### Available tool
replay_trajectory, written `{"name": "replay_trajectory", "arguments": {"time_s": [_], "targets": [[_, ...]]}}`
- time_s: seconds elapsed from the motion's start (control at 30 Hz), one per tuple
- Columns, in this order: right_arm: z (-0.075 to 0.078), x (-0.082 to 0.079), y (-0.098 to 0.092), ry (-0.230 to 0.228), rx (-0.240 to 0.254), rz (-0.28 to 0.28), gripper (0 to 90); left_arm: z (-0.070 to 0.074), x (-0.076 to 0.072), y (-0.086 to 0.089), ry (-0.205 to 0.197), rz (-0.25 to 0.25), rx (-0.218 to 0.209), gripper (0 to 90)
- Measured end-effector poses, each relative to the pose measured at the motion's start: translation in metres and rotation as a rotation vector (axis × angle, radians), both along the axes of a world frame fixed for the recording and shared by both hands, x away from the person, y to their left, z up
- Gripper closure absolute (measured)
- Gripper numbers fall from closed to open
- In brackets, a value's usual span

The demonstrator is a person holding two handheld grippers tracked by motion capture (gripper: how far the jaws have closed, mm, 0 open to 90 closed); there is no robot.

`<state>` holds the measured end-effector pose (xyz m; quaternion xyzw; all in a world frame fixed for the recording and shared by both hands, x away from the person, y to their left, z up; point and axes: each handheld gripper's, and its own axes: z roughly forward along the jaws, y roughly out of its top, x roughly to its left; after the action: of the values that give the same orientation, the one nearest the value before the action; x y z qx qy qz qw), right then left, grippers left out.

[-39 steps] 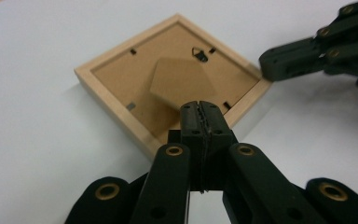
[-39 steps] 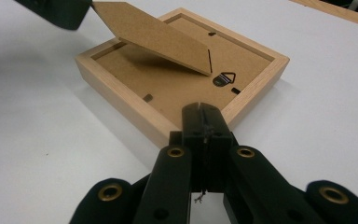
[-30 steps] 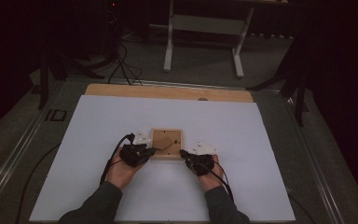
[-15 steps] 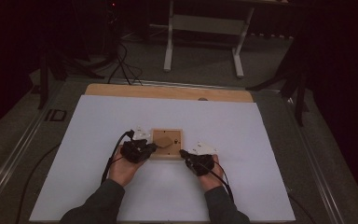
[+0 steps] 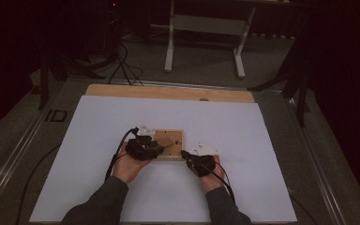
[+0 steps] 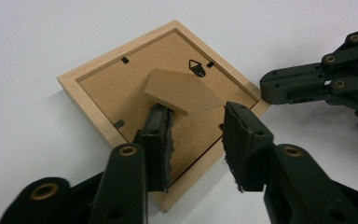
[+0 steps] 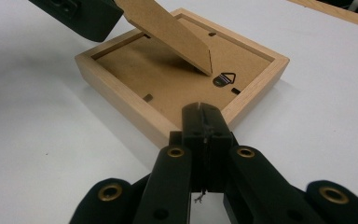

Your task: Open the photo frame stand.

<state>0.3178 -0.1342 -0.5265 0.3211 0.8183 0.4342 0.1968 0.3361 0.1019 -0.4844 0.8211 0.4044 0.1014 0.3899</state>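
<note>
White table (image 5: 243, 140) lies bare around the picture frame (image 5: 171, 143); its raised stand (image 6: 182, 91) obstructs above

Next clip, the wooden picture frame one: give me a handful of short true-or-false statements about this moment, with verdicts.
1. The picture frame lies back side up. True.
2. The stand flap lies flat against the backing. False: it is tilted up.
3. The left gripper is clamped shut. False: its jaws have just been opening and stand apart.
4. The right gripper is shut at the frame's edge. True.
5. The frame sits on bare wood. False: on a white table cover.
</note>
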Motion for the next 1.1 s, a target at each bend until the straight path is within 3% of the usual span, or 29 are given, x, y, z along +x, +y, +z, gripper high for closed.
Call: {"name": "replay_trajectory", "arguments": {"time_s": [0.47, 0.87, 1.1], "targets": [[0.000, 0.000, 0.000, 0.001, 0.001, 0.001, 89.7, -0.005, 0.015, -0.008, 0.097, 0.041, -0.073, 52.4], [0.000, 0.000, 0.000, 0.000, -0.001, 0.003, 89.6, -0.007, 0.023, -0.008, 0.137, 0.085, -0.103, 50.7], [0.000, 0.000, 0.000, -0.002, -0.003, 0.004, 89.6, -0.009, 0.027, -0.008, 0.152, 0.084, -0.106, 51.2]]}}
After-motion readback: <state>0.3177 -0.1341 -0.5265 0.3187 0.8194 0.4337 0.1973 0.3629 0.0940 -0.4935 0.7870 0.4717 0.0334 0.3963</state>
